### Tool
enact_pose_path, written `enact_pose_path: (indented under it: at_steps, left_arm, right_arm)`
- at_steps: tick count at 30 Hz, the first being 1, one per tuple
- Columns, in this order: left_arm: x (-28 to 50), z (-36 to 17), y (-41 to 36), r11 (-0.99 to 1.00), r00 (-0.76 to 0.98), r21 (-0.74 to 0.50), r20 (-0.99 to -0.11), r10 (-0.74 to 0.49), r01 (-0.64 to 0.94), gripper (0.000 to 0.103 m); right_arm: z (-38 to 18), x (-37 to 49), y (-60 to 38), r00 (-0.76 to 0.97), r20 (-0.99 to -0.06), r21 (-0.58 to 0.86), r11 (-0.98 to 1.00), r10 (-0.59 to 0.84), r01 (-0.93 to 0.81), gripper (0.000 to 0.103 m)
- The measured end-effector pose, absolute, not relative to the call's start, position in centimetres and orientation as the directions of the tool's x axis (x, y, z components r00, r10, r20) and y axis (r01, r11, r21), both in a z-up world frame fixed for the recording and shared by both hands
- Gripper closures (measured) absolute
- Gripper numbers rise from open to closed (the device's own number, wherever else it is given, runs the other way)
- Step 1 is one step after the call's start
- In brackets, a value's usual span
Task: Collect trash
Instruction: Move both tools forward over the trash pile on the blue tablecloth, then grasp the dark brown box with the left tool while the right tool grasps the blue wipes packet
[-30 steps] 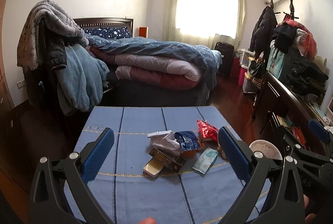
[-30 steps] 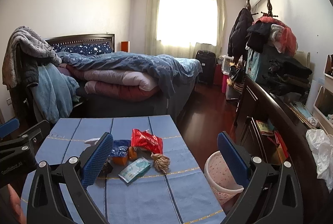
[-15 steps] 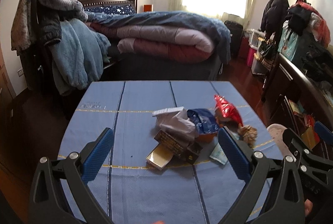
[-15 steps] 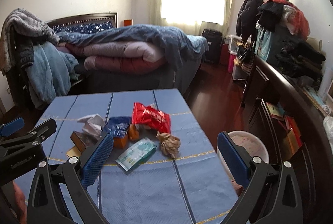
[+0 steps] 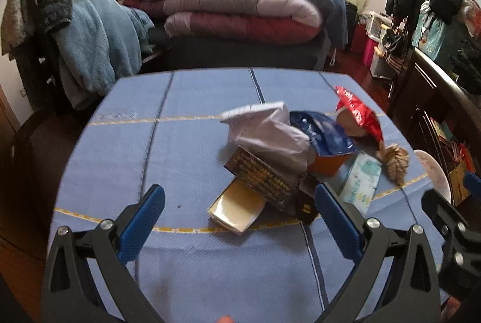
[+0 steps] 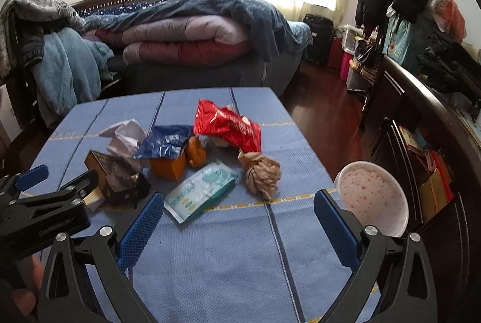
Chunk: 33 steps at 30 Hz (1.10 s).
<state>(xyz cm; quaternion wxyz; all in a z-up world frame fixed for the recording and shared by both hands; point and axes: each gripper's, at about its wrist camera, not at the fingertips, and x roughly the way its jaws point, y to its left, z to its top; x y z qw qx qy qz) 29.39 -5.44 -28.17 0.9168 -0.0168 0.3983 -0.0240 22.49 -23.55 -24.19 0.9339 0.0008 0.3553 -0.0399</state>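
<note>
A pile of trash lies on the blue tablecloth: a dark box with a gold sleeve, a crumpled white wrapper, a blue bag, a red snack bag, an orange carton, a wet-wipes pack and a crumpled brown paper. My left gripper is open and empty just before the dark box. My right gripper is open and empty, near the wipes pack. A pink-speckled bin stands beside the table's right edge.
A bed with piled quilts stands behind the table. Blankets hang over a chair at left. A dark dresser with clothes runs along the right wall. Wooden floor lies between bed and dresser.
Both grippers have moved forward and tilted down toward the trash pile, which now looks larger and closer. Both stay open and empty.
</note>
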Motion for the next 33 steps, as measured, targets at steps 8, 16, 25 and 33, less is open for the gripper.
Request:
enact_pose_path:
  at_steps: [8,16,25,33]
  left_arm:
    - [33.0,-29.8,-8.3,0.991,0.645,-0.094,-0.753,-0.134,0.097,0.004]
    - [34.1,-30.9,-8.6,0.981,0.624,-0.173,-0.758,-0.188,0.086,0.024]
    - [33.8,-30.7,-8.1,0.965,0.64,-0.236,-0.725,-0.254,0.116,0.07]
    - [32.1,-29.9,-6.4,0.956,0.682,-0.272,-0.679,-0.273,0.112,0.078]
  right_arm:
    - [-25.6,23.1,-24.2,0.719,-0.692,-0.018,0.997,-0.069,0.078,0.004]
    - [-25.8,23.4,-25.3,0.706,-0.704,-0.003,0.995,-0.074,0.101,0.004]
    - [-26.1,23.8,-25.1,0.701,-0.71,-0.001,0.996,-0.064,0.089,0.004]
    - [-27.8,25.8,-24.5,0.649,-0.76,0.069,0.996,0.011,0.063,0.004]
